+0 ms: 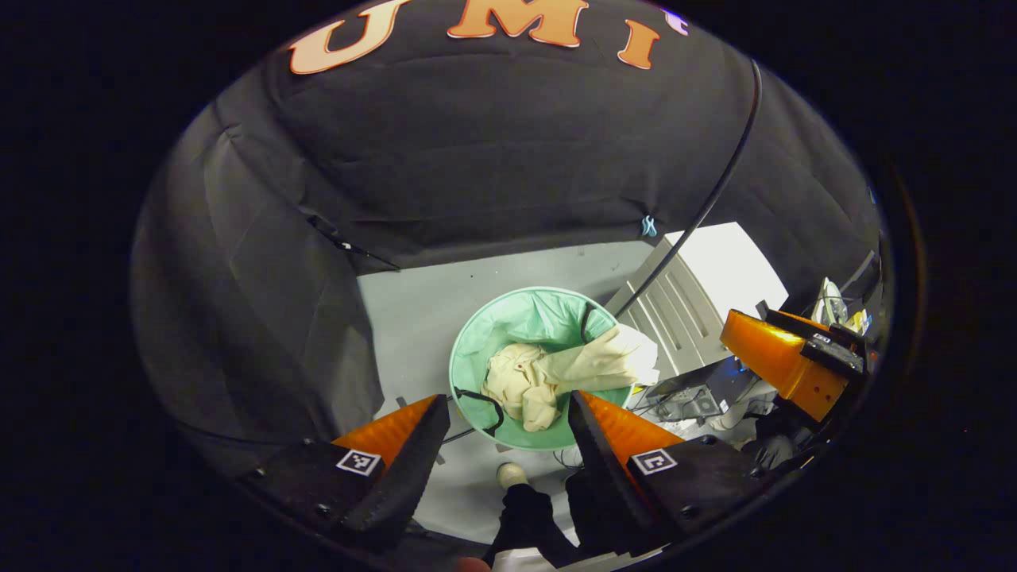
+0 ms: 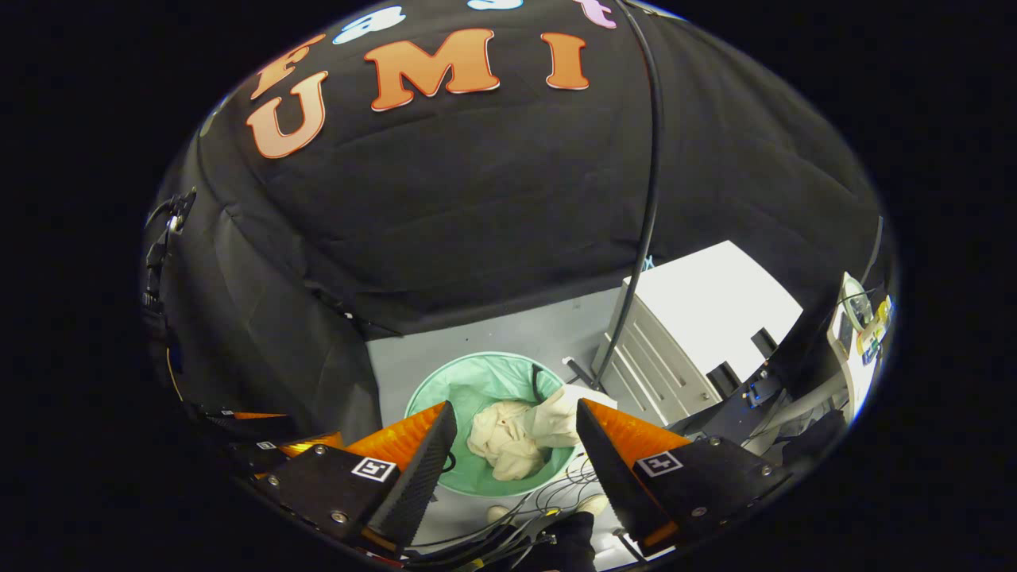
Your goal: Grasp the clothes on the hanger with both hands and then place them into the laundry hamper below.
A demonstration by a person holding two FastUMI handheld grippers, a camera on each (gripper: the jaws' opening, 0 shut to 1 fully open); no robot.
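— What's around you down there?

— I'm looking down at a grey floor. The green-lined hamper stands on it, beside a white cabinet on its right. A black cable runs down the wall and ends near the hamper's rim by the cabinet. Past my right finger there's a tangle of thin wires on the floor, and a shoe tip shows between my fingers, close to the hamper.

— And your fingers?

— My left gripper is spread wide and holds nothing. My right gripper is spread wide too, and empty. From the left gripper view I see that other gripper off to the right, above the wires.

— Where's the garment?

— The cream clothes lie crumpled in the hamper. In the left gripper view the bulk sits low in the middle, and one long fold runs up and to the right, draping over the rim toward the cabinet. In the right gripper view the clothes lie between my fingers, the same fold reaching the rim on the cabinet side.
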